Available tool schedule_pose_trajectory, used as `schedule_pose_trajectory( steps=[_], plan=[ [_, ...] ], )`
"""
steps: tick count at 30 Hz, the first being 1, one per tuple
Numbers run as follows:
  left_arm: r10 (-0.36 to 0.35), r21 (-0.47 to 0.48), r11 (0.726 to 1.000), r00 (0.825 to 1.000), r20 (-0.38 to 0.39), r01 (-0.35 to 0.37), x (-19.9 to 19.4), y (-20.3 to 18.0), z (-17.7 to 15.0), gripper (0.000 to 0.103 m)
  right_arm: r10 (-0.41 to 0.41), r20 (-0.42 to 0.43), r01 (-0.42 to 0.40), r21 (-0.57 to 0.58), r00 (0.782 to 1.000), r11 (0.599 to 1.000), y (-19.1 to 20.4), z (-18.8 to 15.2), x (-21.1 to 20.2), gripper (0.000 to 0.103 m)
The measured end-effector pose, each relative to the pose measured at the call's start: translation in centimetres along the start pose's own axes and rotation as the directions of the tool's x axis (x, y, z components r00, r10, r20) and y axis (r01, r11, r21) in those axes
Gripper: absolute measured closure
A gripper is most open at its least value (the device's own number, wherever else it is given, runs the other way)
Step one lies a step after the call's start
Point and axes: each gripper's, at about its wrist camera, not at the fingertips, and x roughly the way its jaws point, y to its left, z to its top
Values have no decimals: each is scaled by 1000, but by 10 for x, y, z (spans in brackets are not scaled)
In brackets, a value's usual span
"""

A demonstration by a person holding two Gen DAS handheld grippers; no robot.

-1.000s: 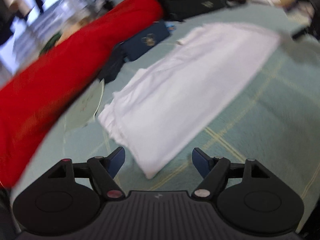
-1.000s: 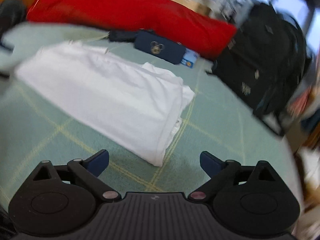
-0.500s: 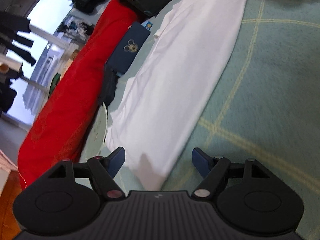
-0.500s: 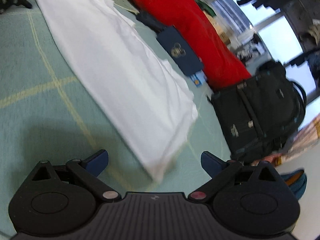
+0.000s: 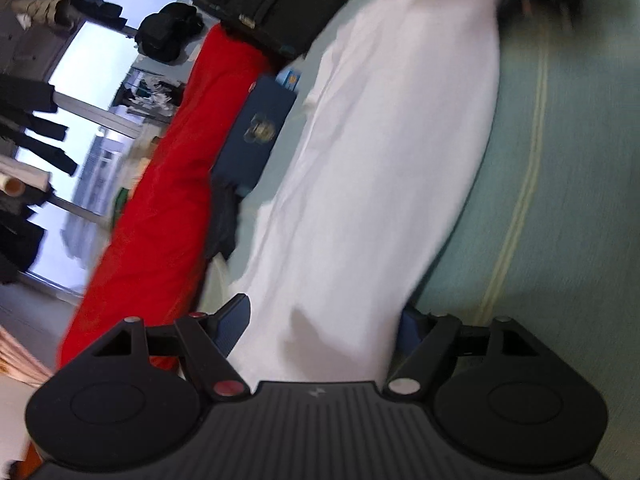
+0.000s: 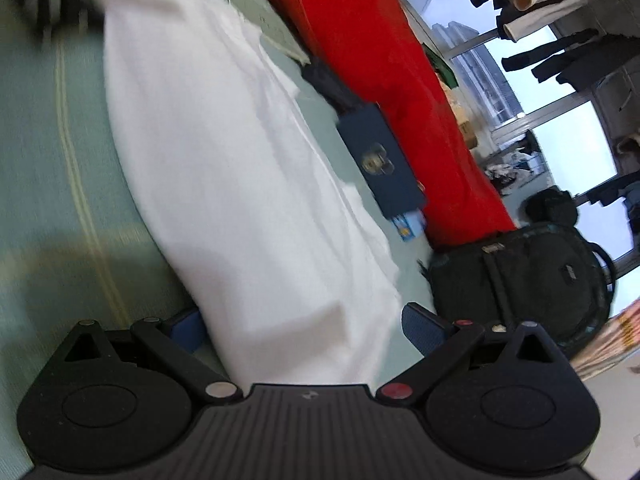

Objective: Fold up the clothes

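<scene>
In the left wrist view, the left gripper had its jaws wide apart, straddling one narrow end of the white garment. The cloth lay between the blue pads without either pad visibly pressing on it. The garment stretched away as a long folded strip across the pale green bedcover. Beside it lay a navy pouch, then a long red cushion, with a black bag near the far end. The picture was blurred, so the edge layers under the jaws could not be counted.

In the right wrist view, the right gripper also stood open, its jaws set either side of the garment's other narrow end. A raised corner of cloth sat just ahead of the palm, and again no pad was clearly clamping it. The same pouch, cushion and bag ran along the far side.

The likely trouble from here was an uneven pinch. If either gripper closed on only the top layer, the strip would peel open when lifted. The lower pad could also catch the bedcover along with the cloth. If one end were taken deeper than the other, the next fold would probably come out skewed.
</scene>
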Motion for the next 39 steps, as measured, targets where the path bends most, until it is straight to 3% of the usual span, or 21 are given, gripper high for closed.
schedule_pose_trajectory(
  steps=[4,7,10,12,14,20,22,23,24,25,26,27,29,32,34,39],
  plan=[
    [37,27,999,998,-50,-36,8,4,-16,29,-69,-76,67,-33,995,997,-14,-21,14,2],
    [76,115,991,997,-20,-73,8,-13,-4,35,-74,-48,70,-76,996,995,-2,-14,15,10],
    [105,199,974,994,24,-107,10,-34,10,52,-78,11,79,-147,997,986,21,-3,10,27],
    [103,228,968,994,36,-108,12,-43,16,66,-83,25,86,-179,996,980,27,-1,9,32],
    [92,236,967,995,42,-99,13,-47,18,73,-87,39,93,-208,995,974,33,1,7,33],
    [76,180,980,995,61,-85,10,-38,6,71,-45,68,58,-195,997,979,19,-7,13,33],
    [74,182,980,996,58,-83,12,-39,5,75,-46,65,58,-200,997,978,23,-6,15,36],
    [65,188,979,997,52,-74,13,-41,5,83,-37,64,50,-214,997,976,27,-6,16,40],
    [55,195,979,997,44,-63,13,-44,6,93,-29,62,42,-228,998,973,32,-6,16,55],
    [44,203,978,998,37,-50,15,-46,7,98,-19,60,33,-243,998,969,37,-6,17,76],
    [32,211,977,999,30,-38,16,-48,8,103,-3,50,16,-267,999,963,44,-6,19,91],
    [28,209,977,999,25,-32,17,-48,9,103,9,41,3,-289,999,957,50,-7,21,94],
    [20,197,980,1000,23,-25,16,-45,7,103,-20,48,33,-298,999,954,56,-5,20,94],
    [20,186,982,999,25,-25,15,-44,5,103,1,54,13,-259,999,966,49,-6,18,94],
    [28,190,981,999,28,-32,15,-43,5,99,-15,60,31,-280,998,960,49,-6,16,94],
    [26,210,977,999,23,-31,15,-46,6,100,-29,77,54,-343,997,938,52,-9,16,92]
  ],
)
